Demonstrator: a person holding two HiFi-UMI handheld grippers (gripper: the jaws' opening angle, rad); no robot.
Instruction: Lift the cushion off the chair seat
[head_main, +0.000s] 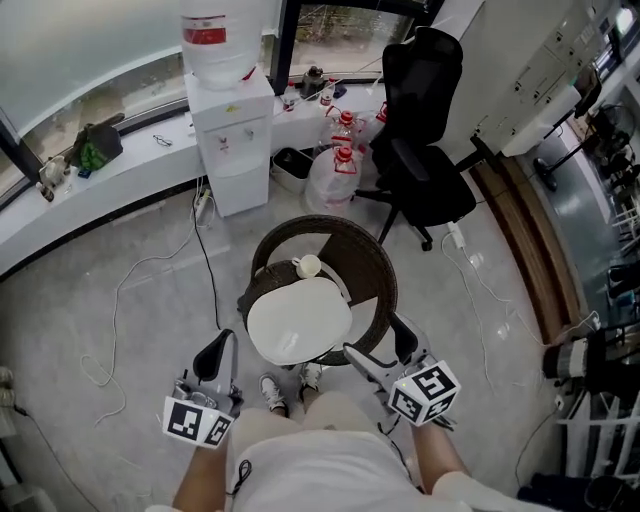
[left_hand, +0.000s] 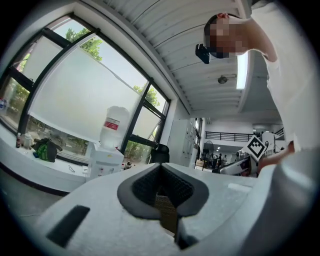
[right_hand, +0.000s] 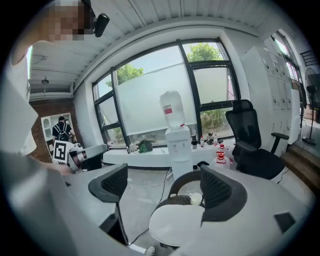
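Nothing of the lift is done yet. The cushion (head_main: 298, 320) lies flat on the seat of the round wicker chair (head_main: 375, 262), and neither of my tools touches it.

My right tool (head_main: 385, 350) hangs at about 4 o'clock from the cushion, just beside its near edge. Its jaws are spread wide with nothing between them. Looking along them, I see the cushion (right_hand: 175, 225) low in the gap, beyond the pads. My left tool (head_main: 215, 355) sits at about 8 o'clock, near the cushion but clear of it. Its jaws are pressed together and, as far as I can see, pinch nothing.

The grasp, the lift and getting the cushion clear of the rim are all left to do.

The cushion is white and close to round. Its slightly longer span seems to run from 9 to 3 o'clock, across my front, and its near edge reaches out over the front of the seat toward me. A small white round thing (head_main: 308, 266) sits at its 12 o'clock edge; I judge it could roll off when I lift.
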